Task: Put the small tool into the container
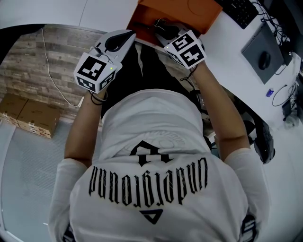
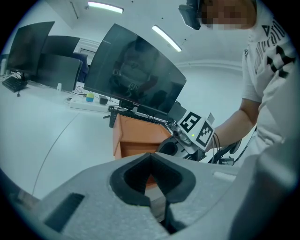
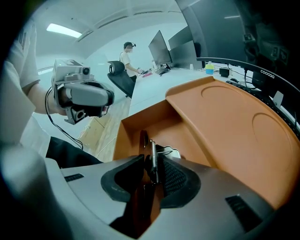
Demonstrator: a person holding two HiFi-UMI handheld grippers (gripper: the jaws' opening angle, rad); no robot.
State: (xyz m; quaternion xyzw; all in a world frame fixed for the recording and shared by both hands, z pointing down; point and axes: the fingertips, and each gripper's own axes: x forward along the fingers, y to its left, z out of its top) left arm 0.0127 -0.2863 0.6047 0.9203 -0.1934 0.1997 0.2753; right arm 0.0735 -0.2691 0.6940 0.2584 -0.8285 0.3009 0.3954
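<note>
An orange container (image 1: 182,12) stands open at the near edge of the white desk. In the right gripper view its open compartment (image 3: 157,124) lies just below my jaws, beside its moulded lid (image 3: 234,122). My right gripper (image 3: 151,164) is shut on the small tool (image 3: 152,151), a thin brown and metal piece that stands upright between the pads over the compartment. In the head view the right gripper (image 1: 162,26) reaches into the box. My left gripper (image 1: 124,38) hovers to the left of the container, off the desk, with jaws together and nothing in them (image 2: 151,164).
A keyboard (image 1: 241,10) and a mouse on a grey pad (image 1: 262,54) lie further along the desk. A large dark monitor (image 2: 136,77) stands behind the container. Cardboard boxes (image 1: 31,116) sit on the wooden floor at the left. Another person (image 3: 127,56) works far off.
</note>
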